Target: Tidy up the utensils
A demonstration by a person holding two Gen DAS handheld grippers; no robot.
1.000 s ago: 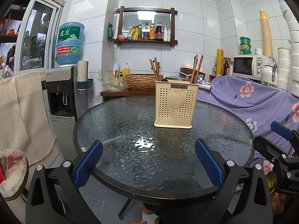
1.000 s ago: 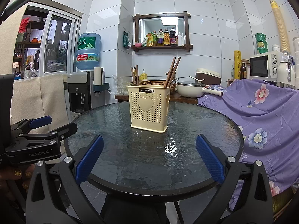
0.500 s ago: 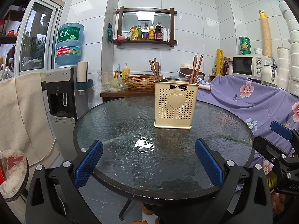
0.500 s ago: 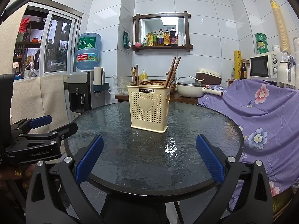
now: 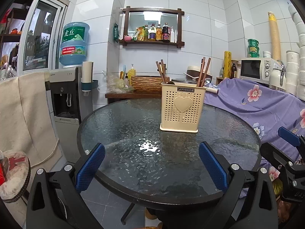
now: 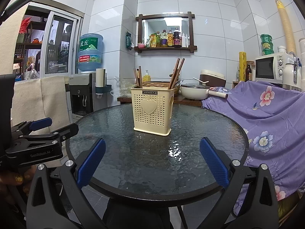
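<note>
Utensil holder (image 5: 182,109): upright on glass table (image 5: 122,126) — chopsticks (image 5: 203,72) inside.
Left gripper (image 5: 151,165): wide apart, empty.
Right gripper (image 6: 152,161): wide apart, empty.

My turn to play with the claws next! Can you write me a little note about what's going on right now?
Left claw: open, holding nothing, at the near edge of the round glass table.
Right claw: open, holding nothing, also at the near edge.
The cream utensil holder stands upright on the table, apart from both claws.
Brown chopsticks stand inside it in two bunches, one on the left and one on the right. Something like a spoon also peeks out behind the right bunch.
Done: nothing loose lies on the table.
Left: unclear; possibly sorting the bunches.
</note>
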